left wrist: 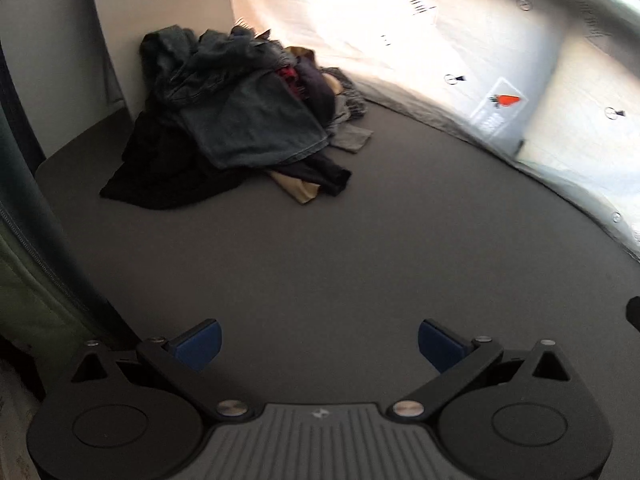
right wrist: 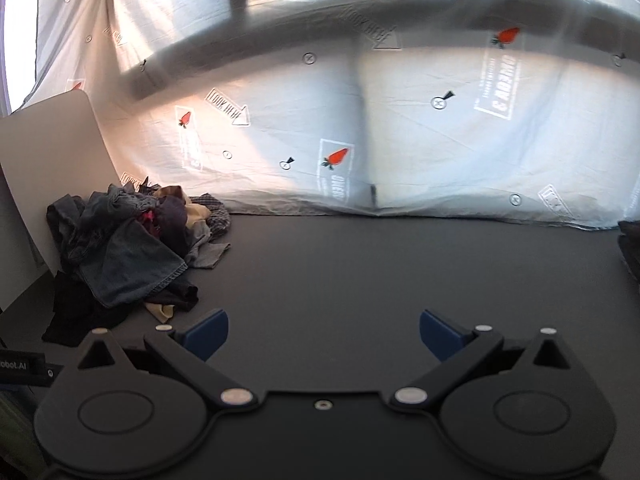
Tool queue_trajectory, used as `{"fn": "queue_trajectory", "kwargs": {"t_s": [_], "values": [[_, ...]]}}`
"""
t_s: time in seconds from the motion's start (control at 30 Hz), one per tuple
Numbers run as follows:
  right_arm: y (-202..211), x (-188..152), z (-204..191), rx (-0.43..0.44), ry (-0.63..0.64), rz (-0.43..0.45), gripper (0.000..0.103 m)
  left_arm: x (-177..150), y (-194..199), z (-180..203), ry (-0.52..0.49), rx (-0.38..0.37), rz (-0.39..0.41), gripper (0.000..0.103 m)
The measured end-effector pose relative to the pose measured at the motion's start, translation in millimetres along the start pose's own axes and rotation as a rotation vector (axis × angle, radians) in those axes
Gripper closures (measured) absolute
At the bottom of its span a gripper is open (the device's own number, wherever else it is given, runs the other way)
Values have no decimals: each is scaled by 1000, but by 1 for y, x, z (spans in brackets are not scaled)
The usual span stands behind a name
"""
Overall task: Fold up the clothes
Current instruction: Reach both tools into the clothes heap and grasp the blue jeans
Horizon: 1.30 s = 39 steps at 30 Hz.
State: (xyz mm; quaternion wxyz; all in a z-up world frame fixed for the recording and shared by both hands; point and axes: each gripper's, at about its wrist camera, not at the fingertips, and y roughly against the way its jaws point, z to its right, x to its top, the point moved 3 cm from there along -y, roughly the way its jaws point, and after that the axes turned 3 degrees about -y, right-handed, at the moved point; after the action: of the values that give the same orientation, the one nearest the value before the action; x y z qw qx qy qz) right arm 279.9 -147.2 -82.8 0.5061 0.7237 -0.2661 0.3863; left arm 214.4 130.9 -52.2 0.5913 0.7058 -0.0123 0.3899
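A heap of unfolded clothes [left wrist: 240, 112] lies in the far left corner of the dark grey table [left wrist: 360, 240]. Blue denim sits on top, with black, tan, red and checked garments under and around it. In the right wrist view the same heap [right wrist: 132, 248] is at the left. My left gripper [left wrist: 319, 346] hovers open over bare table well short of the heap, with nothing between its blue pads. My right gripper [right wrist: 324, 336] is also open and empty, with the heap off to its left.
A white printed sheet [right wrist: 400, 140] hangs along the back of the table. A pale upright panel [right wrist: 52, 152] stands behind the heap. A dark object [right wrist: 630, 240] sits at the table's right edge. Part of the other gripper [right wrist: 24, 366] shows at far left.
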Motion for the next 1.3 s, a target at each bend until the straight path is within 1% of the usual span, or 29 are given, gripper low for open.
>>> {"fn": "queue_trajectory", "kwargs": {"t_s": [0.1,0.17,0.3,0.4,0.47,0.53,0.63,0.67,0.7,0.73,0.77,0.8,0.83,0.9,0.97,1.03,1.13,1.2,1.3], "values": [[-44,13,-42,15,25,-13,0,36,-41,-31,48,3,-45,0],[-74,22,-73,24,33,-20,0,62,-68,-52,60,2,-62,0],[-146,49,-145,69,11,-68,0,110,-128,-100,90,51,-97,0],[-195,73,-200,104,40,-68,0,142,-183,-136,140,87,-156,0],[-228,89,-234,112,72,-74,1,162,-216,-160,168,109,-189,0],[-262,101,-262,148,64,-102,2,180,-241,-182,185,129,-194,0],[-310,112,-293,211,8,-166,10,200,-270,-209,223,153,-206,0],[-325,115,-303,237,-16,-189,16,205,-279,-217,237,163,-209,0],[-341,118,-313,263,-41,-212,25,209,-288,-224,248,182,-212,0],[-355,120,-323,303,-73,-239,31,212,-298,-231,254,205,-216,0],[-369,121,-331,351,-117,-270,40,214,-308,-237,257,225,-225,0],[-382,121,-337,406,-174,-307,46,216,-318,-242,261,240,-240,0],[-395,121,-343,460,-231,-343,48,217,-329,-248,269,248,-259,0],[-424,117,-357,564,-385,-422,52,216,-345,-257,298,247,-298,0],[-446,115,-369,620,-500,-463,52,214,-356,-264,326,229,-323,0],[-462,112,-377,644,-582,-482,52,212,-364,-267,340,209,-338,0],[-482,104,-385,607,-684,-522,50,210,-371,-268,348,175,-341,0],[-497,95,-387,612,-775,-572,42,211,-375,-269,353,147,-343,0],[-510,87,-394,611,-840,-621,39,214,-378,-269,335,130,-347,0]]}}
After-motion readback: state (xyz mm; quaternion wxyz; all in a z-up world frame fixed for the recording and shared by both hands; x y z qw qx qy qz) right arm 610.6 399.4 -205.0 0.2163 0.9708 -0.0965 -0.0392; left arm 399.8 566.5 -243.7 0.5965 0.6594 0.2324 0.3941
